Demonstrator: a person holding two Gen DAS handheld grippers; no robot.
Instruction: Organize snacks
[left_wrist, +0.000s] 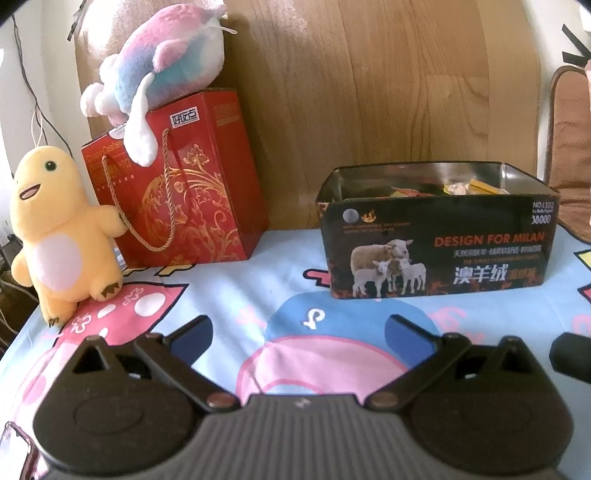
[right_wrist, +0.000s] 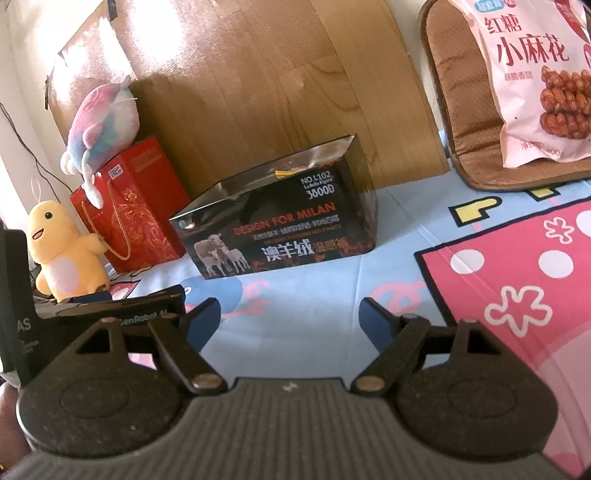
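A black tin box (left_wrist: 439, 247) with sheep pictures stands open on the cartoon-print cloth, with several wrapped snacks (left_wrist: 461, 188) inside; it also shows in the right wrist view (right_wrist: 280, 236). My left gripper (left_wrist: 297, 332) is open and empty, a short way in front of the box. My right gripper (right_wrist: 290, 321) is open and empty, in front of the box and to its right. A pink snack bag (right_wrist: 539, 77) of twisted dough sticks leans on a brown cushion (right_wrist: 458, 92) at the far right.
A red gift bag (left_wrist: 177, 192) stands left of the box with a pink-blue plush (left_wrist: 162, 62) on top. A yellow plush (left_wrist: 59, 229) stands at the cloth's left edge. A wooden board (left_wrist: 369, 92) rises behind. The left gripper's body (right_wrist: 122, 314) shows in the right view.
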